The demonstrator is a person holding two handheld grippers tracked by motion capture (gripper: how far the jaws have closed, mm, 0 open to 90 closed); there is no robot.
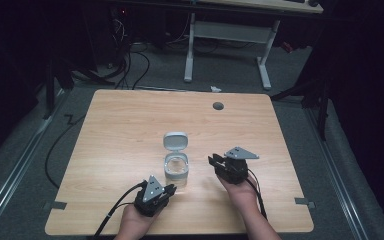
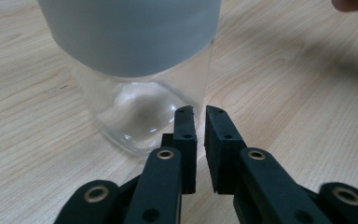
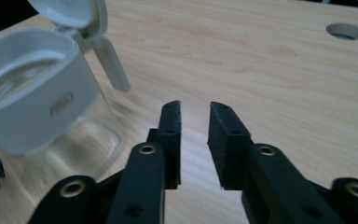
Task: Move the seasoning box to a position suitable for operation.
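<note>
1. A clear glass container [image 1: 176, 170] with a grey collar is standing upright near the middle of the wooden desk [image 1: 120, 130], a little toward the person's edge. Its grey flip lid [image 1: 175, 141] is hanging open, swung back to the far side on its hinge.
2. In the left gripper view the container [image 2: 135, 70] is looming close, its grey band above and its clear base resting on the desk [image 2: 303, 93]. In the right gripper view the container [image 3: 37, 102] is sitting at the left, with the open lid [image 3: 70, 11] tilting up behind it.
3. The left hand-held gripper [image 1: 169, 189] is lying low just in front of the container's near corner, pointing up and to the right toward it. Its jaws are sitting nearly together with only a thin slit between them, gripping nothing; in its own view the left hand-held gripper [image 2: 200, 114] is stopping just short of the glass.
4. The left hand [image 1: 135, 220] is coming in from the bottom edge, with a black cable [image 1: 115, 210] trailing back from the tool.
5. The right hand-held gripper [image 1: 213, 161] is hovering just to the right of the container, pointing left toward it, apart from it. Its jaws are standing parted by a small gap and empty; in its own view the right hand-held gripper [image 3: 194, 109] is aiming past the container's right side at bare wood.
6. The right hand [image 1: 241, 192] is reaching in from the bottom, with the forearm angling up and to the left.
7. A round grommet hole [image 1: 218, 106] is sitting in the desk near its far edge.
</note>
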